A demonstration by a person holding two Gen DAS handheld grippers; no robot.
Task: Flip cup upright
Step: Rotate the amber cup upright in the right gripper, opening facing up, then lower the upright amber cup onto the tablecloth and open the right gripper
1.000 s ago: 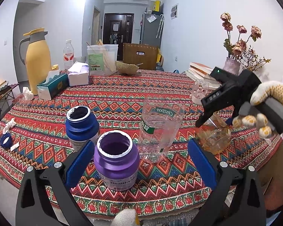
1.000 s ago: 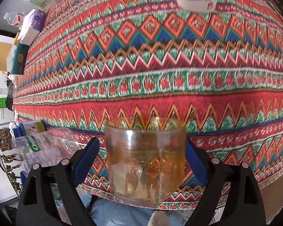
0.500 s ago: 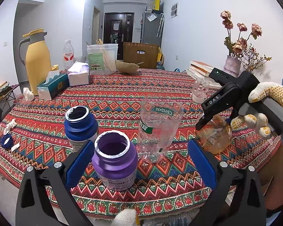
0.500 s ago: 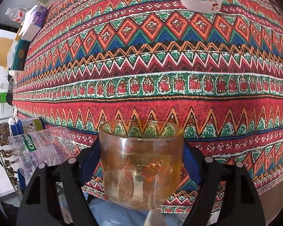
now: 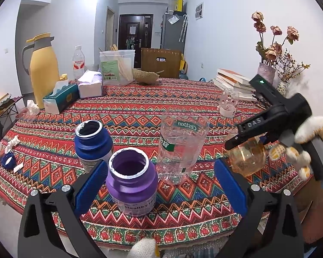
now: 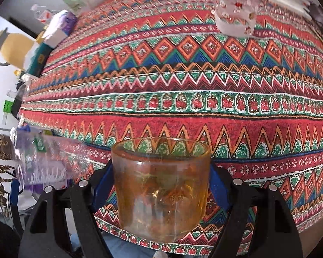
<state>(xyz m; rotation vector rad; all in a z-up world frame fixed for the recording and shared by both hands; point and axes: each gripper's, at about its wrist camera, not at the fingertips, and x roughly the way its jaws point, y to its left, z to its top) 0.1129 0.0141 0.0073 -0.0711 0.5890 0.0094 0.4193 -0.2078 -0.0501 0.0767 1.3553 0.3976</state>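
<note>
My right gripper (image 6: 161, 185) is shut on an amber glass cup (image 6: 161, 191), its blue pads pressed on both sides. The cup is held off the patterned tablecloth (image 6: 183, 86), tilted with its bottom pointing forward. In the left wrist view the cup (image 5: 246, 158) hangs at the right under the black right gripper (image 5: 243, 144) and a gloved hand. My left gripper (image 5: 159, 182) is open and empty near the table's front edge, with a purple jar (image 5: 131, 180) between its fingers.
A blue jar (image 5: 93, 144) and an inverted clear plastic bottle (image 5: 179, 148) stand near the left gripper. A clear printed glass (image 5: 228, 104) stands farther back, also in the right wrist view (image 6: 235, 14). Books (image 5: 234, 81), flower vase (image 5: 267, 73), yellow jug (image 5: 43, 68) and tissue boxes line the far side.
The right gripper has closed onto the amber cup and raised and tilted it, so more of the far table shows. The left gripper has barely moved.
</note>
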